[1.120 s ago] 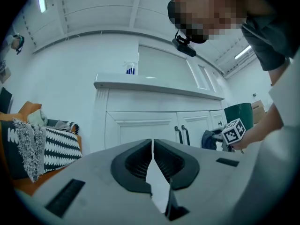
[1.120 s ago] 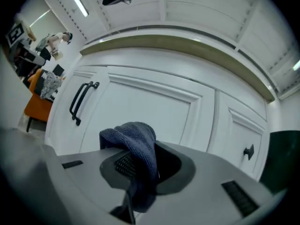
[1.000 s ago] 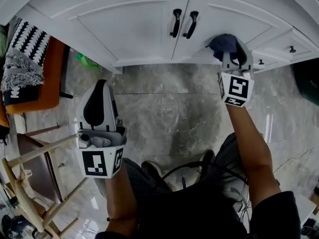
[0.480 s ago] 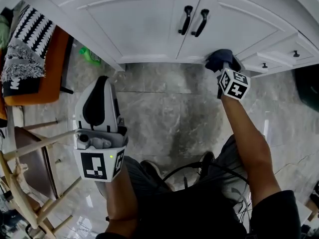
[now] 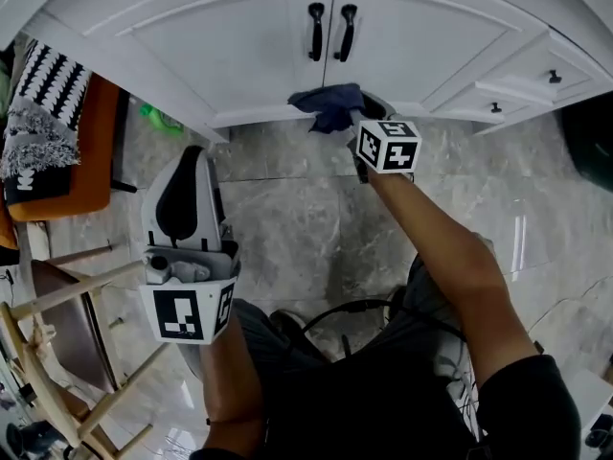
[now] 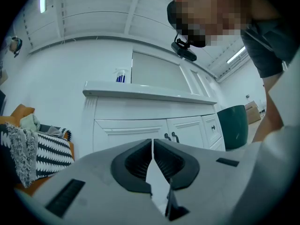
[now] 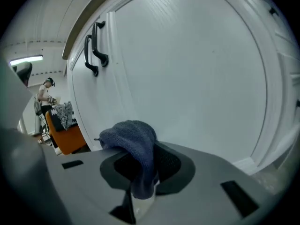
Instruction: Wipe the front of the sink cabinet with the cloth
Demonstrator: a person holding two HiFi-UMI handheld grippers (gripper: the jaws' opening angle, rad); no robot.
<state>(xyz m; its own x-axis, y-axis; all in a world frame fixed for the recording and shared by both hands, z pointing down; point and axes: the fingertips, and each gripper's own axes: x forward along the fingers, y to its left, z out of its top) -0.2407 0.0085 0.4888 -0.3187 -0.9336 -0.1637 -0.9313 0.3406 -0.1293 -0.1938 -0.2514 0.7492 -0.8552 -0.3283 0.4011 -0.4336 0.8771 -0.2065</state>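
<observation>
The white sink cabinet (image 5: 239, 41) fills the top of the head view, with two black door handles (image 5: 330, 32) at its middle. My right gripper (image 5: 356, 121) is shut on a dark blue cloth (image 5: 328, 105), which rests against the bottom edge of the cabinet front just below the handles. In the right gripper view the cloth (image 7: 133, 146) bunches over the jaws, close to the white right door (image 7: 187, 69). My left gripper (image 5: 187, 166) hangs low over the floor, away from the cabinet, jaws shut on nothing. The left gripper view faces the cabinet (image 6: 154, 125) from a distance.
An orange chair with a black-and-white patterned throw (image 5: 48, 113) stands at left, a wooden stool (image 5: 57, 324) below it. A green object (image 5: 158, 118) lies by the cabinet's left corner. Drawers with small knobs (image 5: 517, 89) flank the right; a dark green bin (image 6: 234, 125) stands beyond. Grey marble floor (image 5: 287, 228) lies between.
My right gripper has swept the cloth leftward along the cabinet's lower edge, from under the right door's corner to below the handles. The left gripper has stayed put.
</observation>
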